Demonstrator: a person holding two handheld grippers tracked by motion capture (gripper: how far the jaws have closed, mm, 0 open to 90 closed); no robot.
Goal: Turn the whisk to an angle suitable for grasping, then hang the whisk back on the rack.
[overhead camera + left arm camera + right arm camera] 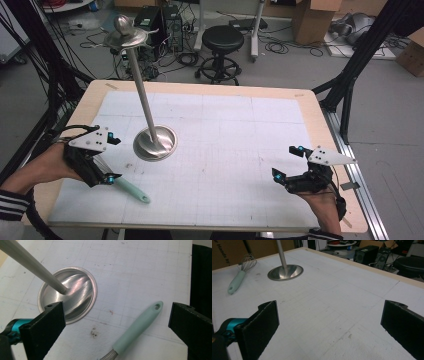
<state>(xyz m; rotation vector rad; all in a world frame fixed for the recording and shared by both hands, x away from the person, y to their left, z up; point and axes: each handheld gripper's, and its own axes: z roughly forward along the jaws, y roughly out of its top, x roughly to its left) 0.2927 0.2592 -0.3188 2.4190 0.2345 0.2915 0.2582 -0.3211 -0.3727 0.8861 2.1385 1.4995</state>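
Counter (280, 100), lower left: whisk (131, 190) laid flat, we judge it placed; our left tongs (111, 159) and right tongs (286, 162) spread, empty.

We see the whisk (136, 327) lying on the table (215, 87) between the left gripper's (102, 165) jaws, the stand's base (75, 297) just beyond.

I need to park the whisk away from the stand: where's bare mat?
Bare: the mat from the metal stand's base across to the right gripper, and the far strip. Crowded: near-left, where whisk, base and left gripper sit close.
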